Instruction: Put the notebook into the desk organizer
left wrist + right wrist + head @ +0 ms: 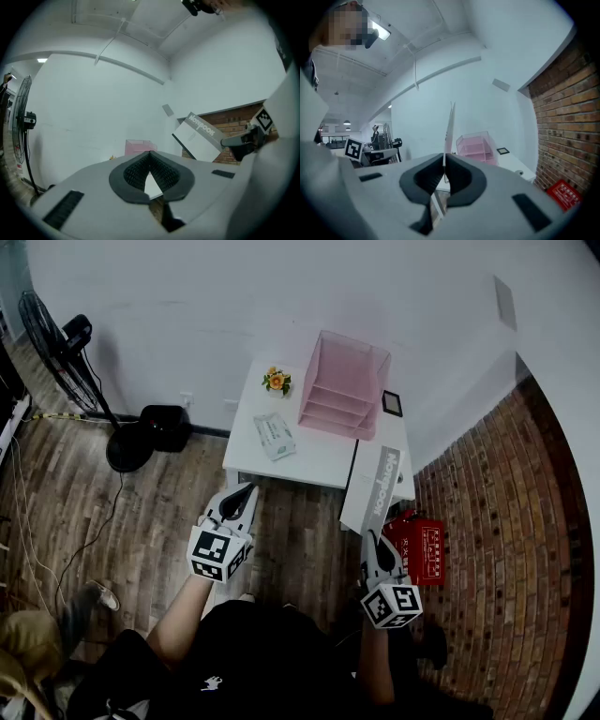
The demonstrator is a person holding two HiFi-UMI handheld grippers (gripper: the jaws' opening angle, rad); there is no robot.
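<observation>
1. A white table point(323, 457) stands against the wall, wood floor to its left and brick-patterned floor to its right.
2. The pink desk organizer point(342, 385) sits at the back of the table, its open tiers stepping down toward the person; all of them look empty.
3. The notebook point(375, 488), grey spine lettered and white cover showing, is held in the air over the table's front right corner, well short of the organizer.
4. The right gripper point(378, 542) pinches the notebook by its near bottom edge. From that gripper's own view the book stands edge-on and upright between the pressed pads point(461, 176).
5. The left gripper point(246, 491) hovers off the table's front left edge, its jaws pressed together on nothing.
6. A tissue pack point(274, 436), a small pot of flowers point(276, 381) and a small dark frame point(392, 403) lie around the organizer, none of them in the direct path.
7. Done well, the carry would likely keep the grip firm on that thin edge and bring the book forward. It would then be lined up flat with one tier's opening before it slides in, since a tilted corner could catch the tier's lip.
</observation>
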